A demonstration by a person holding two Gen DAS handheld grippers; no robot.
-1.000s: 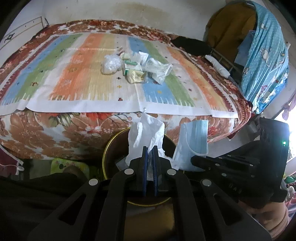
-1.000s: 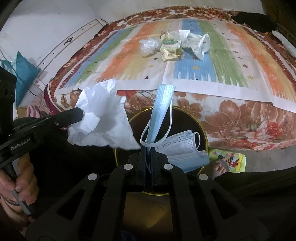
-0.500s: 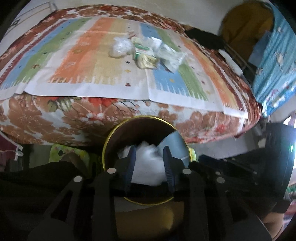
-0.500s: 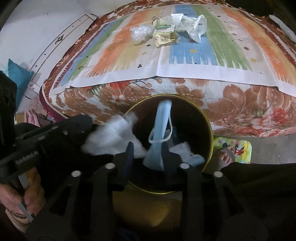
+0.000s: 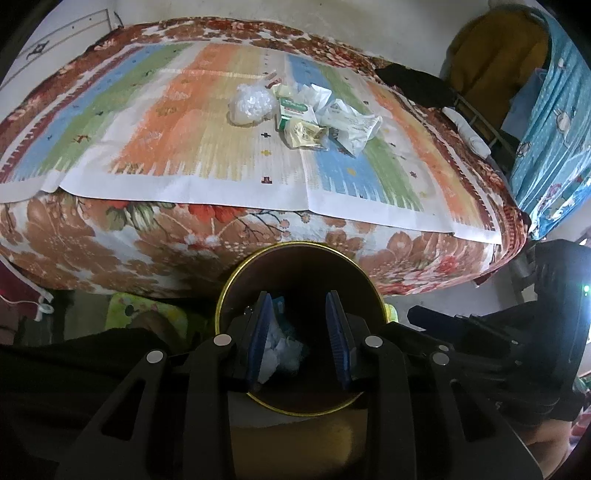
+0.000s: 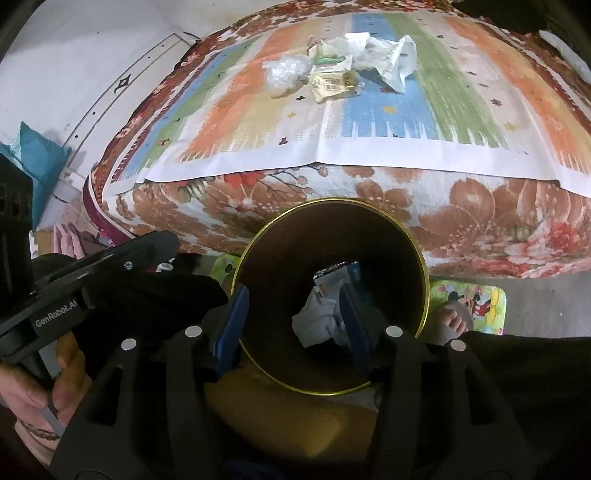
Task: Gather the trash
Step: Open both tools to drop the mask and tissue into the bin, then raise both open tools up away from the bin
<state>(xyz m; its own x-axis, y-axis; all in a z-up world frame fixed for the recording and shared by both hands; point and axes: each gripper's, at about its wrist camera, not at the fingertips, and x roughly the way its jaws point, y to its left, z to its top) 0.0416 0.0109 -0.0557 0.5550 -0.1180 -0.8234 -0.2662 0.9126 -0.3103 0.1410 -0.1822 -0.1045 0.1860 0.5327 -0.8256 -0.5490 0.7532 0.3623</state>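
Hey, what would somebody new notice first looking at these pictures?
Probably the gold-rimmed bin in front of the bed, with white tissue lying at its bottom. Both the left hand-held gripper and right hand-held gripper hang open over it, while a cluster of wrappers sits on the striped mat.

Floral bed under striped mat (white wall behind)

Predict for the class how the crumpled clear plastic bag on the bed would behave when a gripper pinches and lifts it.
The clear plastic bag looks thin and crumpled, so it would probably squash flat between the fingers. It seems light and floppy, likely dangling once lifted. Its glossy film may slip from a loose pinch.
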